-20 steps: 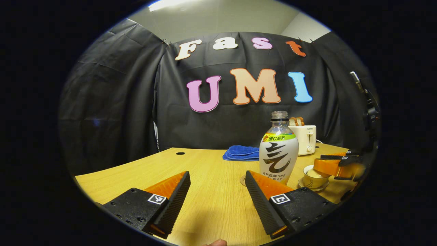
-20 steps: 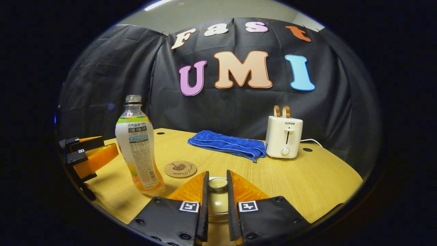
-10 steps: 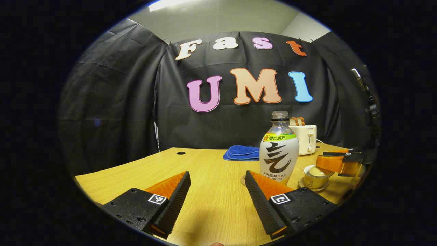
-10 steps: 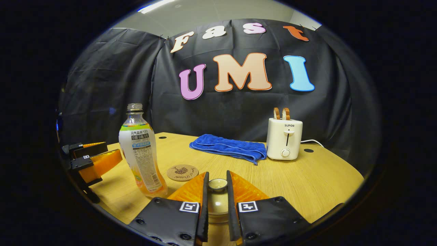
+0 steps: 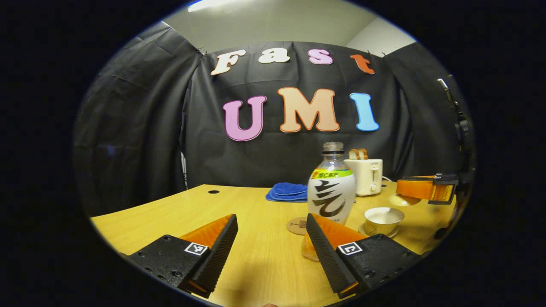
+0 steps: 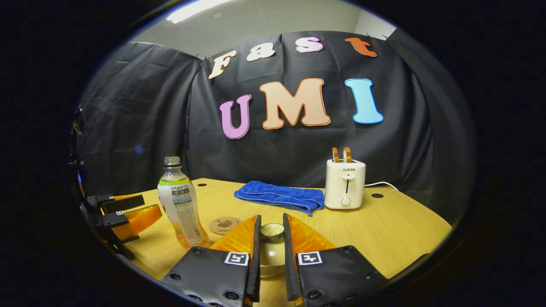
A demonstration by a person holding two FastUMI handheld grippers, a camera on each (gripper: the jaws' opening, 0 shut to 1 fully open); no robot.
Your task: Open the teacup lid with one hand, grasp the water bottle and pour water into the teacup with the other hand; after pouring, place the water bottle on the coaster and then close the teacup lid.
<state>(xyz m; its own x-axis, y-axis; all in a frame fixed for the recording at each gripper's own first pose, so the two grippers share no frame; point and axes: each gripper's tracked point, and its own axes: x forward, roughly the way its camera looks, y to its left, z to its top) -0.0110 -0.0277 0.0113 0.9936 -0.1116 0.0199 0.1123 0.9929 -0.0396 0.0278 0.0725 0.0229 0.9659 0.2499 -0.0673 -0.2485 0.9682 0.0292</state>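
A: Where is the left gripper, and how do its jaws stand?

B: Low over the tabletop; the jaws are spread wide with nothing between them; the water bottle stands upright on the wood just past its right-hand finger, uncapped.

A: And the teacup?

B: In the left gripper view the teacup sits open on its saucer, just to the right of the bottle; the coaster lies flat at the bottle's foot, on its left, and the bottle is not on it.

A: Who has the lid?

B: The right gripper; its jaws are drawn in close on the teacup lid, both fingers pressing on its sides; in the left gripper view that same gripper hangs in the air above and to the right of the cup, with the lid's pale underside showing beneath it, well clear of the cup's rim.

A: Anything farther back?

B: A folded blue towel and a white toaster with two slices standing in it, side by side near the rear of the tabletop; in the right gripper view the bottle stands left of the coaster, with the left gripper just beyond it, jaws apart.
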